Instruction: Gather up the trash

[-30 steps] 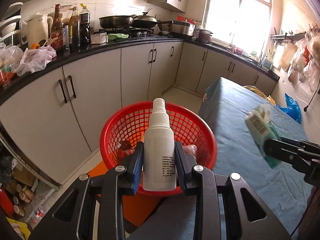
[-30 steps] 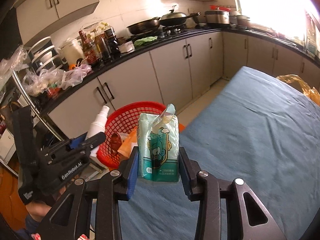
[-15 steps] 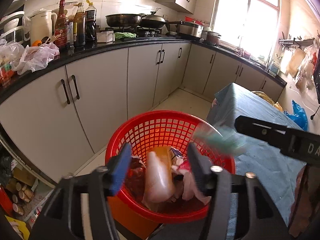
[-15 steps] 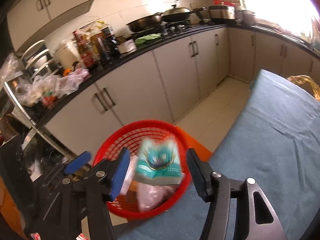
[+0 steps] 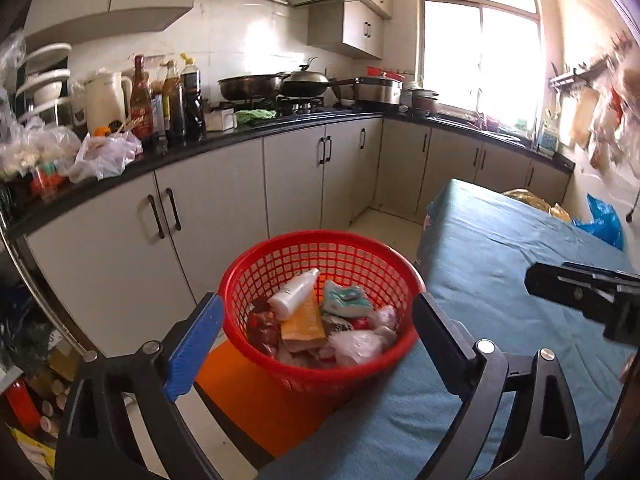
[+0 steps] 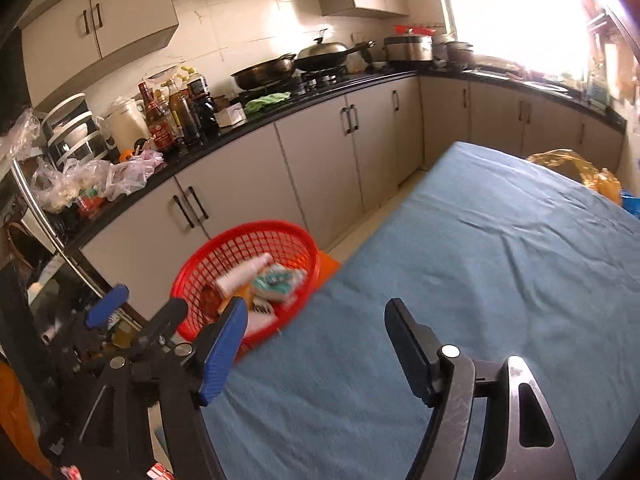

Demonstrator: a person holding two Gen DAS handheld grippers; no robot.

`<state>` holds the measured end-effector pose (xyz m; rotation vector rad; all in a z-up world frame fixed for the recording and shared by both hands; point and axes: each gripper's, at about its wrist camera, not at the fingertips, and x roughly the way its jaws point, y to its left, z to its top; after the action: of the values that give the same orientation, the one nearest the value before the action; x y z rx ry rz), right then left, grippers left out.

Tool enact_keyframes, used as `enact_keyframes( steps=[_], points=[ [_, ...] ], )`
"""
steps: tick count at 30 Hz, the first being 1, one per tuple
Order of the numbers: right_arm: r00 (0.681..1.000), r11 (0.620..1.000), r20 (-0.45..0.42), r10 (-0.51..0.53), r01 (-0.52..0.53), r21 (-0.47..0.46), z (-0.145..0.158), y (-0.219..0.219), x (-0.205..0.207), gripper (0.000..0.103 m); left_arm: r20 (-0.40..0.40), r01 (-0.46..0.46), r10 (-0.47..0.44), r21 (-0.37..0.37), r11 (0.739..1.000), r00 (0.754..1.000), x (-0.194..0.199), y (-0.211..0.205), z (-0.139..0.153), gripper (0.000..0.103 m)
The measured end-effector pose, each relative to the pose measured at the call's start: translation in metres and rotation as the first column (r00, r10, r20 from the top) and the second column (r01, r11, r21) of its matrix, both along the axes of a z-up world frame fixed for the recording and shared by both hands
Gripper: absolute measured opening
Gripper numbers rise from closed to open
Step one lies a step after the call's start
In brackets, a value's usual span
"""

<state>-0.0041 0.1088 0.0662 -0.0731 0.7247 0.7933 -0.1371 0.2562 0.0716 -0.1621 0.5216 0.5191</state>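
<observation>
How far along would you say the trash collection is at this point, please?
Largely done, it seems: the white spray bottle and the green tissue pack lie in the red basket with other wrappers. Nothing is in hand: the left gripper and right gripper both have their jaws apart and empty. No trash shows on the visible part of the blue tablecloth, though its near edge is out of view.
</observation>
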Motion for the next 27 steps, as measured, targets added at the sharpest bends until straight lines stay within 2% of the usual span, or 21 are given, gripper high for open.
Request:
enact_keyframes(
  steps=[3, 11, 21, 27],
  points=[
    [0.999, 0.999, 0.026, -0.033, 0.034, -0.008, -0.003, -0.024, -0.017, 0.079, -0.015, 0.001, -0.001, 0.032, 0.999, 1.000, -0.006, -0.019, 0.001, 0.096],
    [0.986, 0.991, 0.111, -0.128, 0.132, -0.026, -0.002, -0.083, -0.061, 0.082, -0.042, 0.037, -0.035, 0.047, 0.998, 0.998, -0.025, -0.062, 0.001, 0.098],
    [0.960, 0.972, 0.165, -0.224, 0.234, -0.038, -0.003, -0.128, -0.118, 0.087, -0.080, 0.065, -0.060, 0.071, 0.995, 0.995, -0.050, -0.100, -0.003, 0.101],
    [0.953, 0.965, 0.174, -0.248, 0.259, -0.043, -0.007, -0.141, -0.152, 0.088, -0.075, 0.081, -0.080, 0.014, 0.997, 0.994, -0.069, -0.098, -0.006, 0.101]
  ],
)
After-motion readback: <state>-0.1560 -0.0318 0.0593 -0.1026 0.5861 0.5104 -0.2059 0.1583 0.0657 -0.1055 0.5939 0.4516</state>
